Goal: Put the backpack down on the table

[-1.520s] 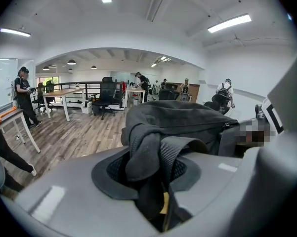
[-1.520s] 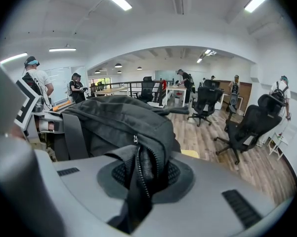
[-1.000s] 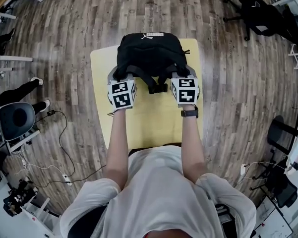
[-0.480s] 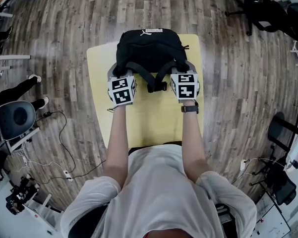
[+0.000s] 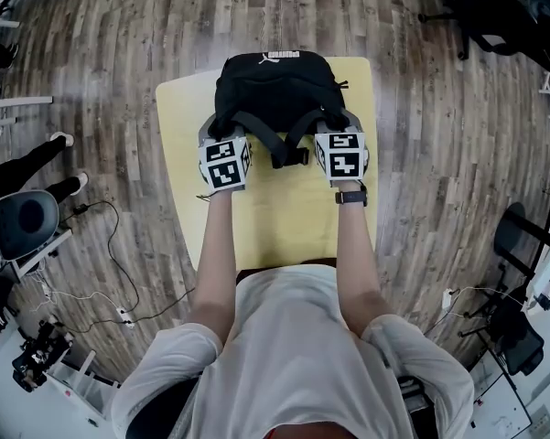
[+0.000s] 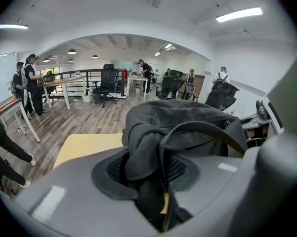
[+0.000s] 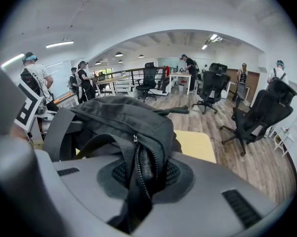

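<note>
A black backpack [image 5: 276, 91] hangs over the far half of the small yellow table [image 5: 279, 213], its straps trailing toward me. My left gripper [image 5: 221, 144] is shut on the backpack's near left corner; dark fabric and a strap [image 6: 153, 157] are bunched between its jaws. My right gripper [image 5: 339, 140] is shut on the near right corner, with the zipper edge [image 7: 138, 167] pinched between its jaws. The bag's bottom is hidden, so contact with the table cannot be told.
Wood floor surrounds the table. Black office chairs [image 5: 499, 21] stand at the far right, and another chair [image 5: 23, 222] with a person's legs [image 5: 32, 167] at the left. Cables [image 5: 101, 282] lie on the floor left of me. People and desks fill the room beyond.
Both grippers have sunk together with the backpack, which now sits lower toward the table top. The grips have not changed.
</note>
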